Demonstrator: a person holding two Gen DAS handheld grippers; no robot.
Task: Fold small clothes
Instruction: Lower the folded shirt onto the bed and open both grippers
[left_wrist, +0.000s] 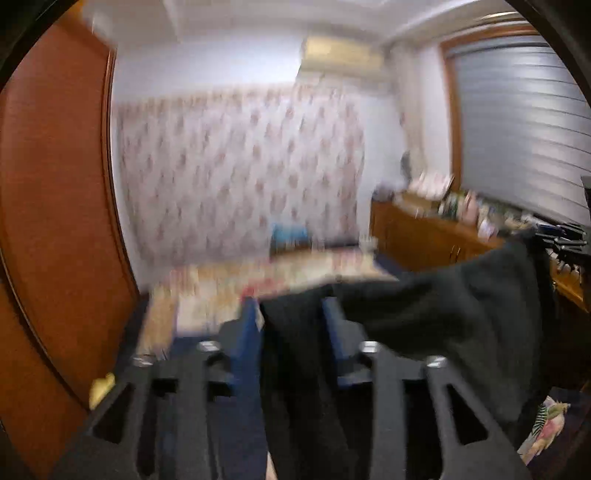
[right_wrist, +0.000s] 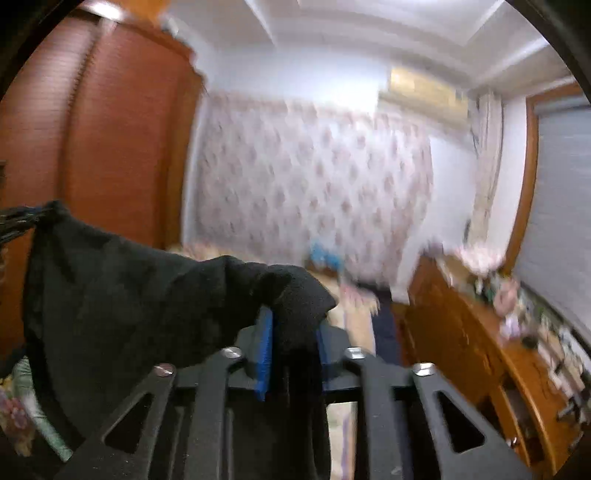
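Blurry bedroom: floral wallpaper, wooden wardrobe, sideboard along the right wall, bed below. We see the black garment lifted off the bed, stretched between both grippers. Left gripper pinches one end between its blue pads; right gripper clamps the other end, cloth draping to its left.

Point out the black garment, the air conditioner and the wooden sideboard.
black garment (left_wrist: 424, 314), left wrist view, on the cloth stretched toward the right.
air conditioner (right_wrist: 424, 94), right wrist view, on its front panel.
wooden sideboard (right_wrist: 454, 332), right wrist view, on its cabinet front.
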